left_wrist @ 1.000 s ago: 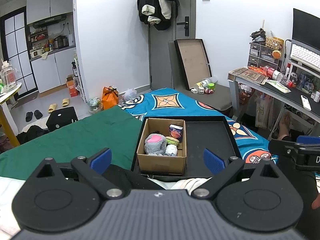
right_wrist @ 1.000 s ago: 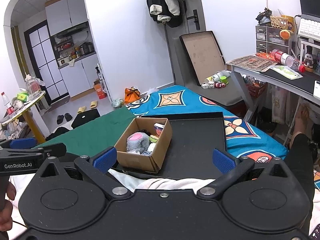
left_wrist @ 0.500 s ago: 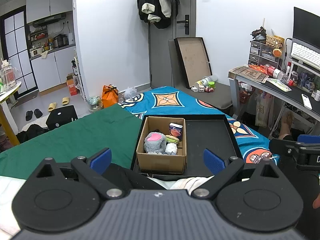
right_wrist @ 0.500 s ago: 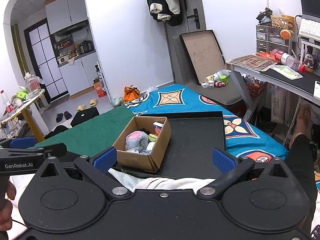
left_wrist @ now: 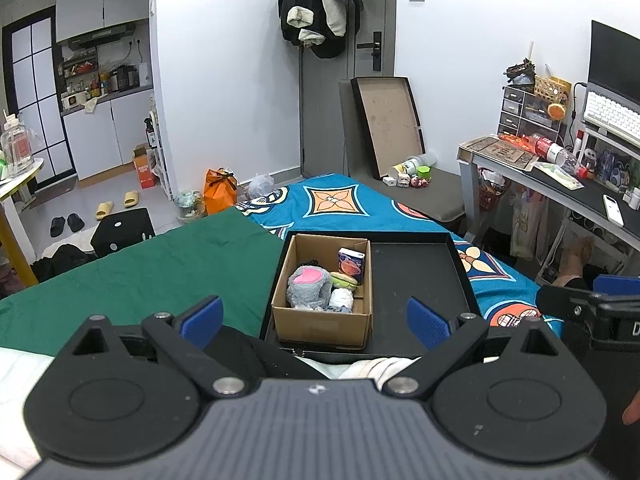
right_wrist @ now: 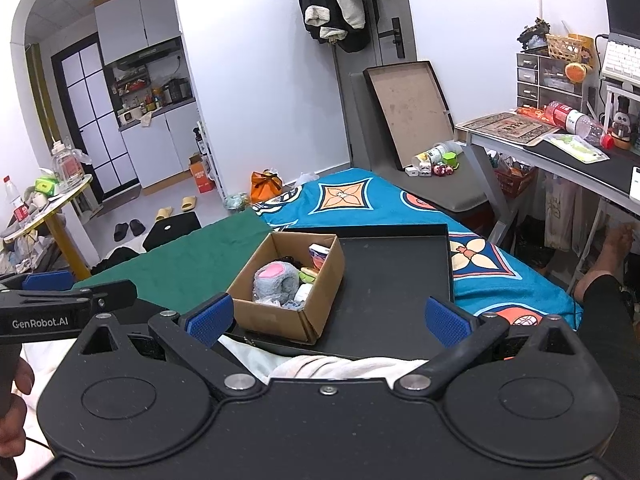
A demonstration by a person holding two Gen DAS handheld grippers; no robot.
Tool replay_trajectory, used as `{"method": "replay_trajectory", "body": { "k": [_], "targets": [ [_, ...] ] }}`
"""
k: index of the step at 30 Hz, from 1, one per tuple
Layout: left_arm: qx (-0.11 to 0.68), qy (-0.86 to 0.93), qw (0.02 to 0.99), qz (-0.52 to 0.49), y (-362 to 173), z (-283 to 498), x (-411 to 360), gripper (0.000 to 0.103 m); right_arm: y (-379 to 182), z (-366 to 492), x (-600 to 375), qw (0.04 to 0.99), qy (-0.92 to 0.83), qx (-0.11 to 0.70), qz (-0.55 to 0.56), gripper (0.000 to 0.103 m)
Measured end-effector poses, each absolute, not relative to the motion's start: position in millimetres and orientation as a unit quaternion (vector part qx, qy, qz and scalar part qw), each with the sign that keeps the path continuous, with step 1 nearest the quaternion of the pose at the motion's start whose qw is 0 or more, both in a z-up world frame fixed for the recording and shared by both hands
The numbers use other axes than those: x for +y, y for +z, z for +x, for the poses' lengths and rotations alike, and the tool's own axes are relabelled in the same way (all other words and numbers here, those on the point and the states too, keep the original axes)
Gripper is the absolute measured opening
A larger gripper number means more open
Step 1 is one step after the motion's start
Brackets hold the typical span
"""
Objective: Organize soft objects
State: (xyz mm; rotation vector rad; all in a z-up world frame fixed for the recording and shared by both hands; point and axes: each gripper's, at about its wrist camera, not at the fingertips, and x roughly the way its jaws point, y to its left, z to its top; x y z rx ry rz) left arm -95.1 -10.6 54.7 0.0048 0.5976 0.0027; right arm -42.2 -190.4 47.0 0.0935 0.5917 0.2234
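Observation:
A cardboard box stands in the left part of a black tray on the bed. Inside lie a grey plush with a pink patch, a green and yellow soft toy, a white roll and a small printed carton. My left gripper is open, held back from the box with nothing between its blue pads. My right gripper is open too, near the tray's front edge.
The bed carries a green cloth on the left and a blue patterned cover behind the tray. A white cloth lies just under the grippers. A desk and a person's foot are at the right.
Both views have shifted slightly; the box and tray sit a little lower and nearer in the frames. Both grippers stay open and nothing was taken hold of.

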Motion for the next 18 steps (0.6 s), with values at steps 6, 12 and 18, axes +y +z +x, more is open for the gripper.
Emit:
{"method": "replay_trajectory", "body": {
  "k": [6,12,18],
  "targets": [
    [0.297,0.0,0.955,-0.002,52.7,-95.1,-9.7,0.098,45.8,-41.6,-190.3,0.949,0.108,0.294,0.045,0.103],
    [0.299,-0.002,0.954,-0.003,51.8,-94.0,-12.4,0.098,43.7,-41.9,-193.5,0.948,0.106,0.298,0.046,0.103],
    [0.3,-0.004,0.954,0.007,49.1,-91.8,-19.1,0.098,40.5,-38.6,-199.5,0.947,0.105,0.3,0.054,0.103]
  ]
}}
